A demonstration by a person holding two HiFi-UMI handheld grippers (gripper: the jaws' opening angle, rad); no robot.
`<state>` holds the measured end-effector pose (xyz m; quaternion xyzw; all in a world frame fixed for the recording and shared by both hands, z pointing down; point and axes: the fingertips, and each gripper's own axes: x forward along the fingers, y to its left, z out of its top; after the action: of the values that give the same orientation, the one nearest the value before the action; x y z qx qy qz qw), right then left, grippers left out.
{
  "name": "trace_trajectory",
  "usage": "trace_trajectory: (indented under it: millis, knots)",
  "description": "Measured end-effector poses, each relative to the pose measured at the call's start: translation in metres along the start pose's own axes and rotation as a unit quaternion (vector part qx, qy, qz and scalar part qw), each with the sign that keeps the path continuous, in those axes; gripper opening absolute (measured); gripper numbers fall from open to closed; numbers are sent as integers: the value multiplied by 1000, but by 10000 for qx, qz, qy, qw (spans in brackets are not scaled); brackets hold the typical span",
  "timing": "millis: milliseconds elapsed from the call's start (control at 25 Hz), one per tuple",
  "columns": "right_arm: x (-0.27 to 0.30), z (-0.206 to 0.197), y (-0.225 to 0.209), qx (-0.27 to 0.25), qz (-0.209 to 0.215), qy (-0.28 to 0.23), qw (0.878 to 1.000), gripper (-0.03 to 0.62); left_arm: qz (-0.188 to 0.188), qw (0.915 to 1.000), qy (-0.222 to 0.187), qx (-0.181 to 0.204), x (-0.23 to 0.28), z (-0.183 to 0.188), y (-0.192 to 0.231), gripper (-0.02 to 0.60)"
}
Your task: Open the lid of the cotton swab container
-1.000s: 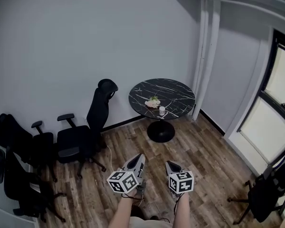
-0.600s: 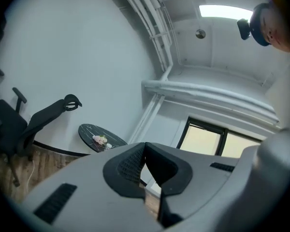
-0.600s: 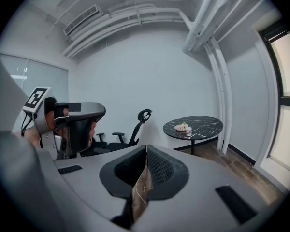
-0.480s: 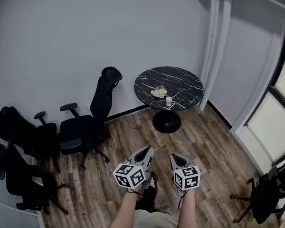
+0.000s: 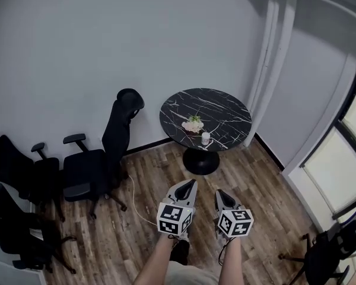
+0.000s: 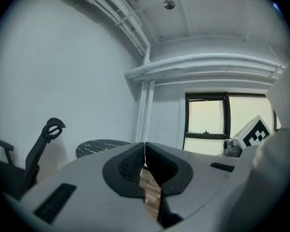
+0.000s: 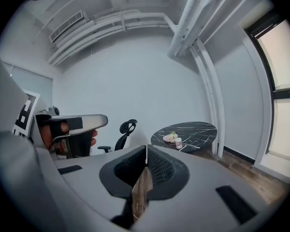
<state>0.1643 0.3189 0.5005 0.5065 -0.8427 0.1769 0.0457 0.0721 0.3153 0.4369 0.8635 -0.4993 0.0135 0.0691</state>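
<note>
I am standing well apart from the round black surface [image 5: 225, 108], so I am judging this as the approach step, with none of the lid work begun. I am holding my left hand-held gripper [image 5: 188, 184] and my right hand-held gripper [image 5: 221, 193] low in front of me over the wooden floor [image 5: 267, 189], both clenched, jaws together with nothing between them. The cotton swab container [image 5: 205, 138] is sitting near the surface's edge closest to me, just beside a small bunch of flowers [image 5: 193, 124]. It is standing upright, its long axis vertical and its top facing the ceiling, but it is too small here to make out the lid's seam or hinge. Next I am expecting to walk up, release both jaws, steady the body with 1 hand-held gripper and work the lid with the other.
</note>
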Motion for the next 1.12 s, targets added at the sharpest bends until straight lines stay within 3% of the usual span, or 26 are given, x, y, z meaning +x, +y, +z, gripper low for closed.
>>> trace_trajectory:
  millis: [200,360,600,720,960,1120]
  knots:
    - [49,23,-24,395,-154,-75,9991,37,128,9999,-28,-67,55,19,38,21]
    - [88,43,-39,165,-147,57,9997,37,-72,9999,19,-73,101,28,53,21]
    - [143,56,-73,238,-267,194,9992,37,-225,9993,268,142,169,22,79,21]
    - [173,58,-87,91,-297,360,9989,37,-174,9995,251,-65,202,21,98,21]
    - [223,75,-113,-132,-317,267,9991,37,-335,9988,307,174,268,19,122,21]
    - [232,74,-122,-502,-434,200,9976,37,-325,9990,287,-139,300,16,135,21]
